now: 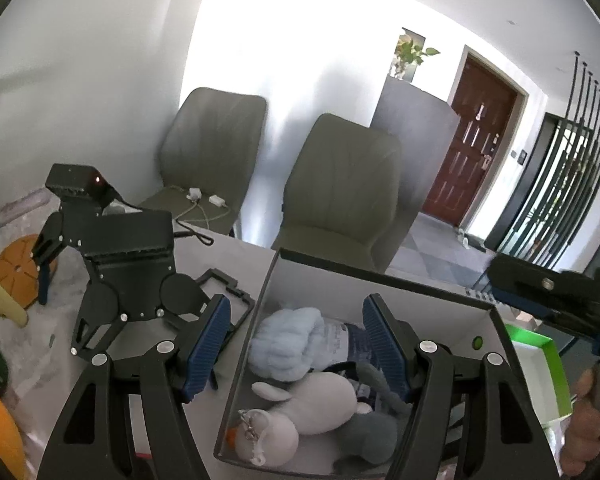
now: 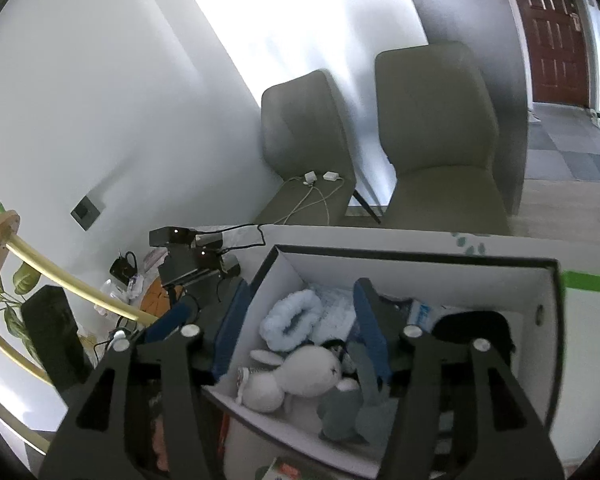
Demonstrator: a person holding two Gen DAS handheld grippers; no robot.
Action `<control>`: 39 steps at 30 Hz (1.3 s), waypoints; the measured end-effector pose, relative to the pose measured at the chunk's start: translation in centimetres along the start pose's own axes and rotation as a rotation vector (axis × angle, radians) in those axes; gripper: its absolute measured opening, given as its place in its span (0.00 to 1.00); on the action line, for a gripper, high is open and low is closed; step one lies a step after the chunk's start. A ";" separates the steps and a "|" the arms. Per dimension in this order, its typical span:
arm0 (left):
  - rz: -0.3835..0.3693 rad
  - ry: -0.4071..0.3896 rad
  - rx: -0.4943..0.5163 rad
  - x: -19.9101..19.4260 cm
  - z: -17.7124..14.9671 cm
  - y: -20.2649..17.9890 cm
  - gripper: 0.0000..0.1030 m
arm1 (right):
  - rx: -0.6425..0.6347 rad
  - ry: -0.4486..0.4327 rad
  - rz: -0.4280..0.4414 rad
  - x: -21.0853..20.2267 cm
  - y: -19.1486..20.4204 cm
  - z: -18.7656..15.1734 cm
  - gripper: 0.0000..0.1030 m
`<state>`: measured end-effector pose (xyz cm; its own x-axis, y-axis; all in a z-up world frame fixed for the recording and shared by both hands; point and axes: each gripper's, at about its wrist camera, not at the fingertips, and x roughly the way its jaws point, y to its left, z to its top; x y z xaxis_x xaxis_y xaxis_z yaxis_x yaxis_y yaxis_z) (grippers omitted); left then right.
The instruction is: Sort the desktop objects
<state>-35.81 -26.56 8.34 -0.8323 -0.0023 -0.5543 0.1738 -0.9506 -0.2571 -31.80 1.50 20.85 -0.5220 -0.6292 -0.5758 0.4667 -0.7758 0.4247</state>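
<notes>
A black-rimmed box with white walls point(image 1: 432, 300) stands on the table and holds soft toys: a light blue fluffy one point(image 1: 288, 336), a white plush bunny point(image 1: 316, 400) and a grey plush point(image 1: 372, 436). My left gripper point(image 1: 296, 340) is open above the box's left wall, one blue pad point(image 1: 208, 340) outside it and the other inside, with nothing gripped. In the right wrist view the same box point(image 2: 420, 276) lies below my right gripper point(image 2: 304, 328), which is open over the light blue toy point(image 2: 292, 320) and the bunny point(image 2: 308, 372). Its pads press on nothing.
A black folded gripper device point(image 1: 128, 264), an orange wooden disc point(image 1: 12, 272) and a pale yellow tube point(image 1: 4, 300) lie left of the box. A green-and-white box point(image 1: 540, 368) and a hand point(image 1: 588, 420) are at the right. Two grey chairs point(image 1: 340, 192) stand behind the table.
</notes>
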 end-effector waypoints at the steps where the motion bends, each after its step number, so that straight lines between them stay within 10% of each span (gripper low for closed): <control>1: -0.004 -0.004 0.003 -0.2 0.1 -0.1 0.67 | 0.006 0.000 -0.004 -0.8 -0.3 -0.3 0.58; 12: -0.028 -0.031 0.092 -2.6 0.3 -2.3 0.76 | 0.042 -0.017 -0.061 -5.8 -1.8 -5.7 0.94; 20: -0.014 -0.030 0.129 -3.1 0.2 -3.6 0.80 | 0.133 -0.061 0.018 -7.2 -3.8 -8.9 0.96; 39: 0.033 0.020 0.211 -2.8 -2.5 -6.8 0.80 | 0.083 -0.045 -0.091 -4.8 -6.2 -8.5 0.97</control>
<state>-33.33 -19.34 9.61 -0.8170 -0.0304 -0.5759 0.0852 -0.9940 -0.0685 -26.11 9.76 15.00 -0.5920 -0.5560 -0.5834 0.3561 -0.8298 0.4296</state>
